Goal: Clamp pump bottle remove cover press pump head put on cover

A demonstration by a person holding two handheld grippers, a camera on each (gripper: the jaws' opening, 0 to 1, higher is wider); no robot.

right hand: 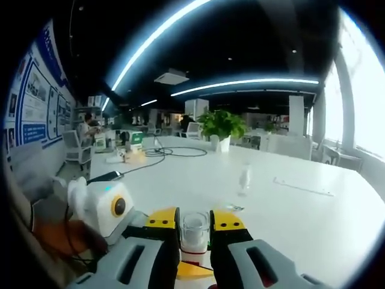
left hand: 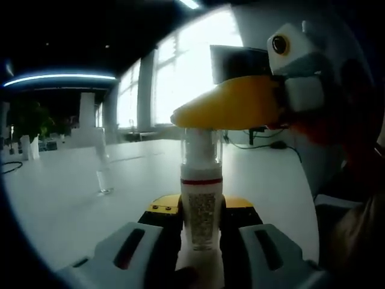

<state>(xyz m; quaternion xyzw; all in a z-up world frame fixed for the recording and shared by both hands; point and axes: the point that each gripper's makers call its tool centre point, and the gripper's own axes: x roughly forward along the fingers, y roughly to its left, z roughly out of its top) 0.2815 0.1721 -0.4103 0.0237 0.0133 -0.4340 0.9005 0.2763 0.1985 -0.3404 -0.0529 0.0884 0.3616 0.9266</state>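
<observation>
White plastic stands between the jaws of the left claw (left hand: 201, 232): a pump bottle (left hand: 201, 211) with a red band around its neck and small print down its label, held upright and squeezed from both sides by the yellow-tipped jaws. Its clear cover (left hand: 201, 144) sits on top, above the red band. Right at the top of that cover, the right claw (left hand: 231, 105) reaches in from the right side of the left gripper view, its yellow jaw lying across the cover's upper end.

Looking along the right claw (right hand: 195, 232) in the right gripper view, the clear cover (right hand: 195, 232) sits between its two yellow-tipped jaws, which close in against it on both sides, so this claw is gripping the cover. The left claw (right hand: 102, 208) shows low and to the left of it.

Both claws work over a broad white table (left hand: 72, 198). Ahead of the left claw and off to its left, well apart from the bottle, a small clear object (left hand: 104, 180) stands on the table; what it is I cannot tell. Beyond the right claw, at the table's far end, stands a green potted plant (right hand: 221, 127).
</observation>
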